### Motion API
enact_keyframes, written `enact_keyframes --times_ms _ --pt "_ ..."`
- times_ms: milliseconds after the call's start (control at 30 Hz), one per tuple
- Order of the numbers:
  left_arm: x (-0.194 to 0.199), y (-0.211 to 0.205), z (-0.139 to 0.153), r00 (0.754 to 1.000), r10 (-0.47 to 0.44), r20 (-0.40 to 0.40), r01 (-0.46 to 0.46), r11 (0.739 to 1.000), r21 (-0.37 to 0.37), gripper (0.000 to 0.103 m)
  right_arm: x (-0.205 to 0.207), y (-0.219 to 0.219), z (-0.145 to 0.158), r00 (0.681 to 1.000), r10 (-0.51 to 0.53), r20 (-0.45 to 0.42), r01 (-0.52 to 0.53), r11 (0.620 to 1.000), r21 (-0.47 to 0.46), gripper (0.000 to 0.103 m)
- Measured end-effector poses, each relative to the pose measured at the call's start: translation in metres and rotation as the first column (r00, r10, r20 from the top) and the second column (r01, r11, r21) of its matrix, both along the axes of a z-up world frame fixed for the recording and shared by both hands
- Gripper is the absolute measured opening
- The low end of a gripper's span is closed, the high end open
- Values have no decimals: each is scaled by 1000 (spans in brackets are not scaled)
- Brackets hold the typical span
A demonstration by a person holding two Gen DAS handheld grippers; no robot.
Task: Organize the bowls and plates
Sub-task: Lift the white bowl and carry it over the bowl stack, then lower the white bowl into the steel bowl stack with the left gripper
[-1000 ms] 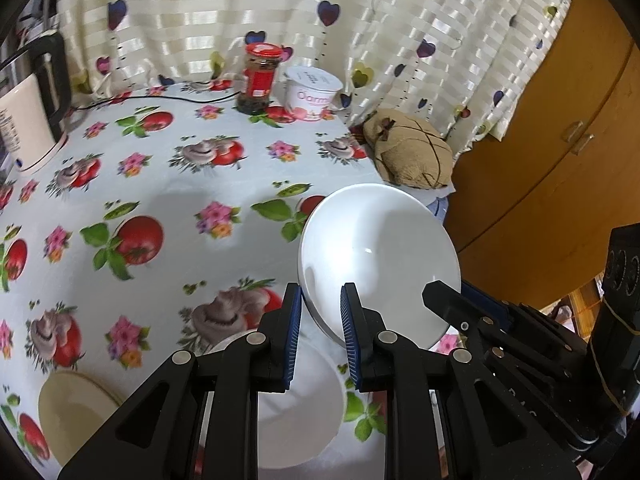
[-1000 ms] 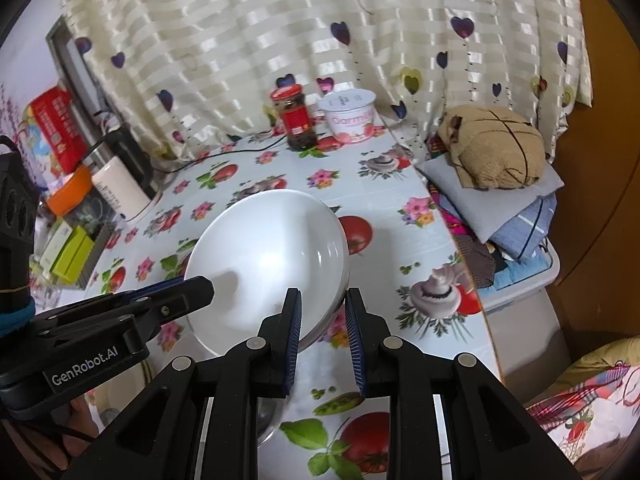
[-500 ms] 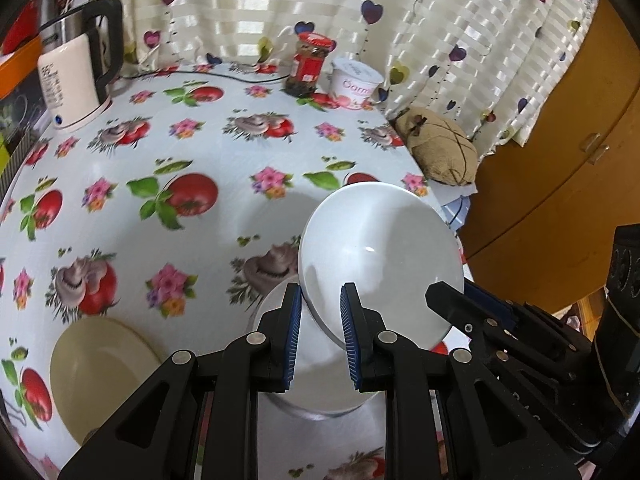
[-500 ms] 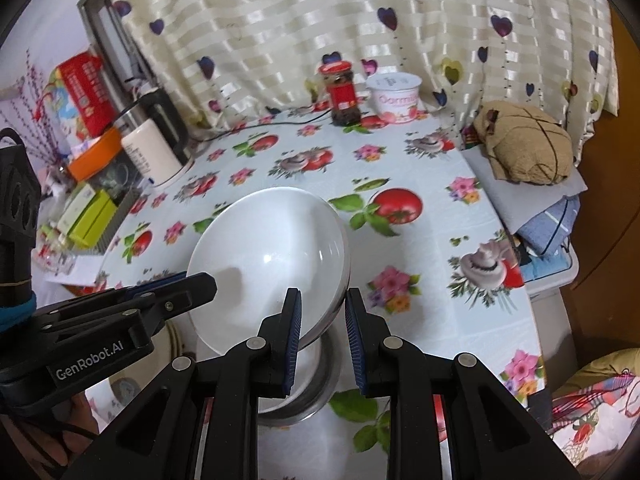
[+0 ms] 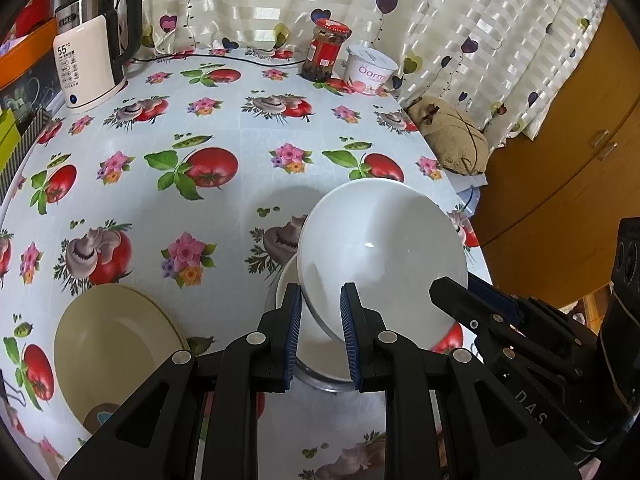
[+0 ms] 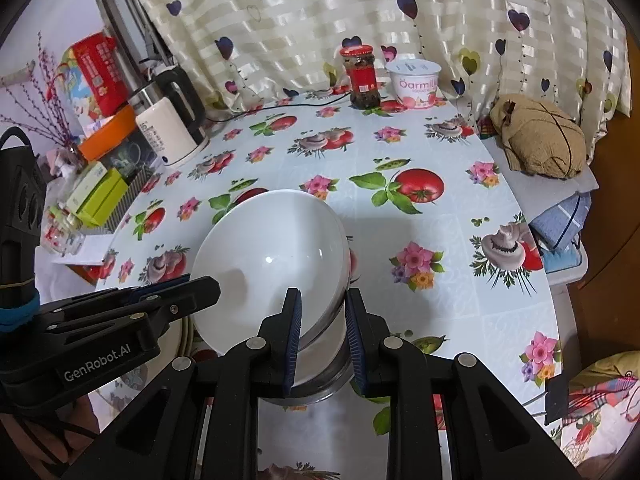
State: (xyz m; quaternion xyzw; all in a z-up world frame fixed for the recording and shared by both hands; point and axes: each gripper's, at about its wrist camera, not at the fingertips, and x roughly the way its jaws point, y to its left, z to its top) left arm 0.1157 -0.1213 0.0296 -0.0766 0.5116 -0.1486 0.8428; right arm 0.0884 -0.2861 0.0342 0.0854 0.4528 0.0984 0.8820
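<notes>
A large white bowl hangs tilted, held at two sides of its rim. My left gripper is shut on its left rim. On the opposite rim my right gripper is shut. Right under it sits a smaller white bowl inside a steel bowl on the table. A pale yellow plate lies to the left of that stack; only its edge shows in the right wrist view.
A flowered tablecloth covers the table. At the back stand a white kettle, a red-lidded jar and a yoghurt tub. A brown cushion and a wooden cupboard lie to the right, boxes to the left.
Both grippers have carried the white bowl back toward the near side of the table and a little lower. It now hangs over the stacked bowls. Both grips stay as they were.
</notes>
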Motion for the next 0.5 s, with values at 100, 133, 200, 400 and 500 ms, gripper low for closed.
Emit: enact_keyframes --times_ms 100,133,200,400,500 --pt "-2 1 -4 1000 2 -10 -2 1000 4 21 -3 2 -2 1000 7 -6 -7 1000 -1 22" --pt "-3 2 -5 1000 3 -14 -3 1000 5 21 -3 3 -3 1000 9 -8 -9 1000 -1 22" --pt "-4 4 -8 1000 6 -18 -6 1000 6 21 -4 4 -5 1000 14 -15 -14 1000 -2 22" --pt "-7 6 -15 999 9 -32 -9 1000 11 21 -5 7 -13 999 24 -36 -24 1000 1 22" --pt "-8 5 -17 999 8 -36 -8 1000 18 21 -5 8 -15 999 28 -41 -28 1000 -2 22"
